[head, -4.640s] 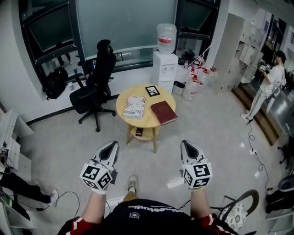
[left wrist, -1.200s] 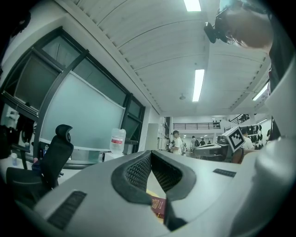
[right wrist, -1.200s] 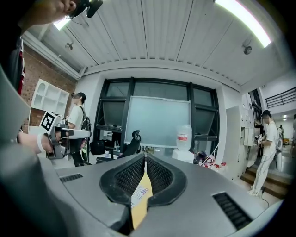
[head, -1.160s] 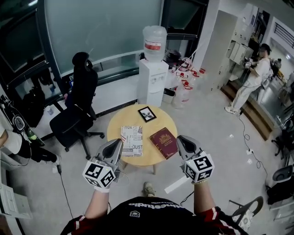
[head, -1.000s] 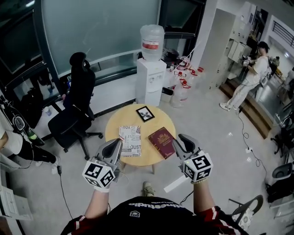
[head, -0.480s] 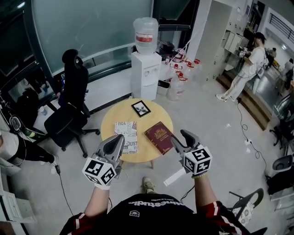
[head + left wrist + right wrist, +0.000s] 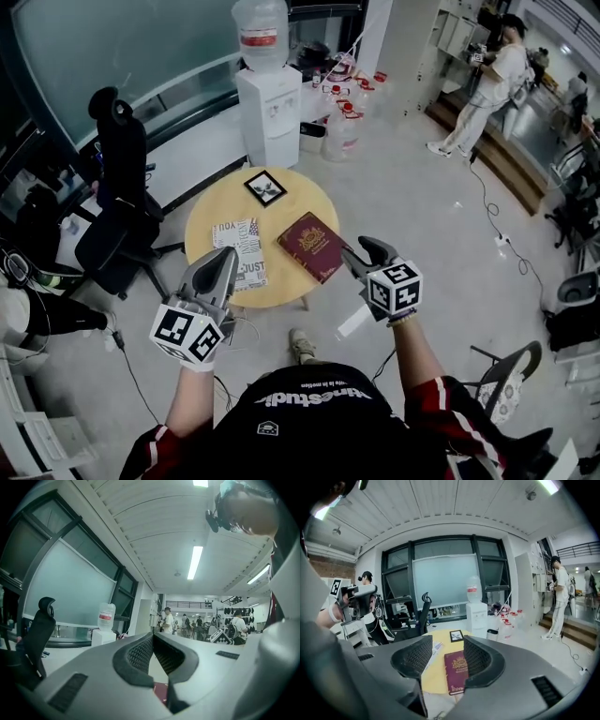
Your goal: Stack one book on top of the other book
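The maroon book (image 7: 313,246) lay flat on the right side of the round table (image 7: 305,202), mid-frame in the head view, its near corner by the rim. The patterned book (image 7: 240,253) lay just beside it on the left. It looked like a stiff, smooth hardback of some weight, probably best pinched across that near edge. The right tool (image 7: 359,253), jaws wide and empty, tilted down towards it from the lower right. The left tool (image 7: 223,269), jaws together on nothing, was held level short of the patterned book.
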Tool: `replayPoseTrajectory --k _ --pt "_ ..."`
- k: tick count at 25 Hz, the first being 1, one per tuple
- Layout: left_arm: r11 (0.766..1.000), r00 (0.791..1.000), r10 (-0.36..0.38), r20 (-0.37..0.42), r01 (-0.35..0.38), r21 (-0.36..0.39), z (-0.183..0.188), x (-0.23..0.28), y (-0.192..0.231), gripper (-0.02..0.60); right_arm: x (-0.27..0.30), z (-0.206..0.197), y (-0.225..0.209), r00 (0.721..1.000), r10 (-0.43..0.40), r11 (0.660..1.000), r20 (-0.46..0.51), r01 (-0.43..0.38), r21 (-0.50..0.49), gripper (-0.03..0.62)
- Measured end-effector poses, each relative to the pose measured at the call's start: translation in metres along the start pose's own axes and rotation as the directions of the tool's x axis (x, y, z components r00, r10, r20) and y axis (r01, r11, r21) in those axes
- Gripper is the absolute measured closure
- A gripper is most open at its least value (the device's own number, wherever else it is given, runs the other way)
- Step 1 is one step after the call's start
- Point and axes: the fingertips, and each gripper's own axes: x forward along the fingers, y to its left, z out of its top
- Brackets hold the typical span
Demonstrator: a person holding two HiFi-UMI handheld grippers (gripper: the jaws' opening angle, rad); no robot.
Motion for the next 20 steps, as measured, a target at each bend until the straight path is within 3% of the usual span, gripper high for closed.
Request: replayPoseTrajectory --k 12,20 --pt "0.999 0.998 -0.009 -0.063 0.006 -0.039 -0.028 0.022 0.001 0.565 0.036 -0.087 -0.056 0.989 -0.056 0.990 -0.134 0.072 0.119 0.372" --pt "0.998 0.994 -0.043 -0.104 0.039 -0.040 -0.037 0.044 -0.007 0.565 0.060 -0.140 -0.090 0.984 -0.062 0.941 -0.165 0.113 0.320 0.367"
